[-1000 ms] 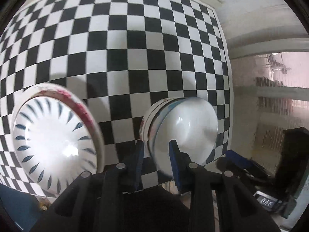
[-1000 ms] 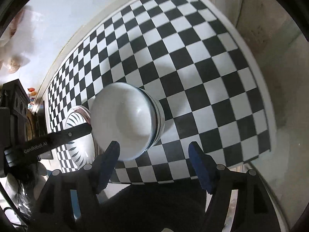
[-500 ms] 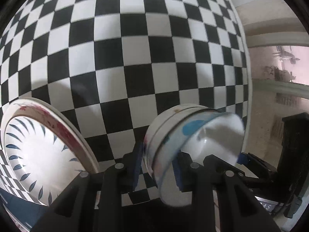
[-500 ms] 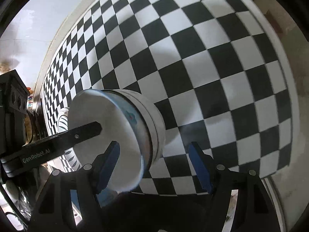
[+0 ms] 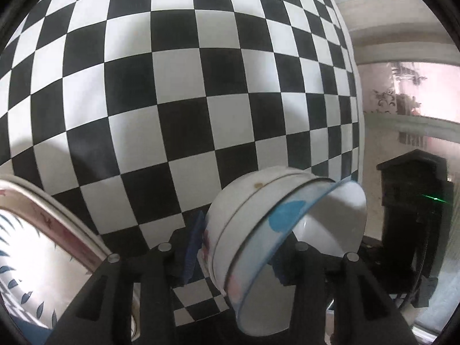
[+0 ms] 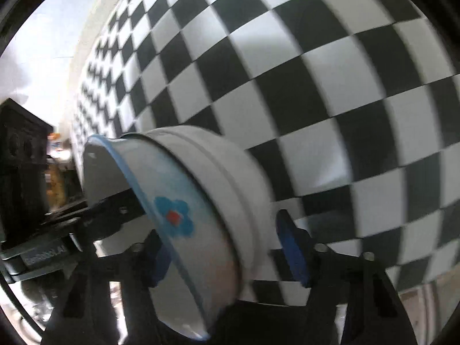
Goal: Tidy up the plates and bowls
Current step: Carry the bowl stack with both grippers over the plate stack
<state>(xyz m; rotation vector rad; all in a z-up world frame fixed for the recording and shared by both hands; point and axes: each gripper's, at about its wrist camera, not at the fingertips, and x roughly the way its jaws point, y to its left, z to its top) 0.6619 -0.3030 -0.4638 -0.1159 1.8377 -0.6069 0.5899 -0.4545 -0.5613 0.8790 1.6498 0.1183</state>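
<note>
Since 1 s ago both cams were brought much closer to the checkered tabletop (image 5: 201, 86), and the stacked bowls (image 5: 258, 230) were tipped from mouth-on to side-on. Nearest, the rims of the stack are pinched between the blue pads of the left gripper (image 5: 238, 247), one pad outside, one inside. From the right cam, the right gripper (image 6: 230, 247) is seen w/ jaws spread either side of the stack; contact can't be told. Left of the bowls, a blue-leaf plate (image 5: 37, 253) w/ reddish rim is seen, apart from them.
</note>
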